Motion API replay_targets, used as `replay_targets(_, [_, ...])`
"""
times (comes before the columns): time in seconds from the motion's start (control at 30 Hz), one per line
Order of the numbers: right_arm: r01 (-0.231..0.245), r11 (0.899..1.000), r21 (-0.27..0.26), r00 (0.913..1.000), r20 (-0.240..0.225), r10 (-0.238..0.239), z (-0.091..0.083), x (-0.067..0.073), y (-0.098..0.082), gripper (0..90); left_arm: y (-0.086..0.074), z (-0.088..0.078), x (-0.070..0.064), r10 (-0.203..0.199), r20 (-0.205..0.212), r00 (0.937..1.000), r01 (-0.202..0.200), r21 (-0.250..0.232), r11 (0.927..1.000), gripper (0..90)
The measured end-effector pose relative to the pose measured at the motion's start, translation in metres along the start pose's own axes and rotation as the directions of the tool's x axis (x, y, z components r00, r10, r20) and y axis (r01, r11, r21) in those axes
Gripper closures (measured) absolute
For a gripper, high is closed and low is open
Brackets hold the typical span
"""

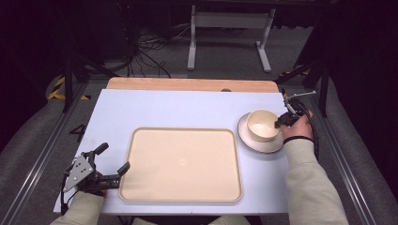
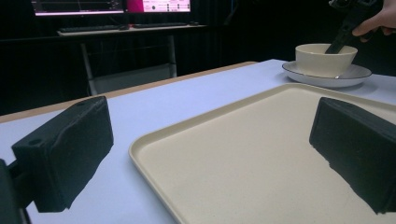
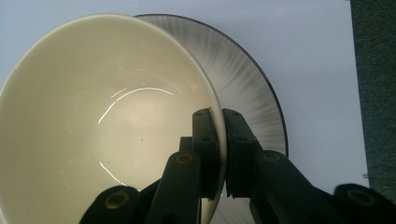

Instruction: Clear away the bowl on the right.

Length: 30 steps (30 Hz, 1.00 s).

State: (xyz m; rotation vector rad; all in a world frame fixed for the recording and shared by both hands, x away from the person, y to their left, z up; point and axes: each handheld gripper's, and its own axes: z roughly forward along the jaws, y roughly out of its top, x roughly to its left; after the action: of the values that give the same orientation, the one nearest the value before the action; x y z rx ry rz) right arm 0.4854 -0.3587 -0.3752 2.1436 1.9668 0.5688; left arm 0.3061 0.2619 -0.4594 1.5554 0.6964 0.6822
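bowl (image 3: 93,121) upright on plate (image 3: 252,79) | right tongs (image 3: 219,135) clamp rim

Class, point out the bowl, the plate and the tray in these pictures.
bowl (image 1: 261,123), high view, inner wall.
plate (image 1: 244,132), high view, left rim.
tray (image 1: 183,164), high view, bare middle.

One cream bowl (image 1: 263,124) sits on one pale plate (image 1: 248,140) with a dark rim. One large cream tray (image 1: 180,164) lies on one light blue table (image 1: 164,108). There are two handheld grippers, a left gripper (image 1: 114,161) and a right gripper (image 1: 278,124). Behind the table are one white stand (image 1: 230,28), two lit screens (image 2: 112,5) and one keyboard (image 2: 88,29).
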Motion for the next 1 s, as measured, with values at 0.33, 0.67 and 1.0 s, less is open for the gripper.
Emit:
replay_targets(0.33, [0.016,1.0,0.0,0.9997,0.018,-0.016,-0.009,0.004,0.0,83.6,0.0,0.0,0.0,0.0,0.0,1.0,0.0,0.0,1.0,0.1])
replay_targets(0.67, [0.042,0.999,0.01,0.9987,0.028,-0.042,-0.02,0.006,-0.001,83.7,0.0,0.0,0.0,0.0,0.0,1.0,0.0,0.0,1.0,0.1])
replay_targets(1.0, [0.06,0.998,0.028,0.9977,0.028,-0.061,-0.039,0.011,0.0,83.9,0.0,0.0,0.0,-0.004,-0.003,1.0,0.004,0.0,1.0,0.1])
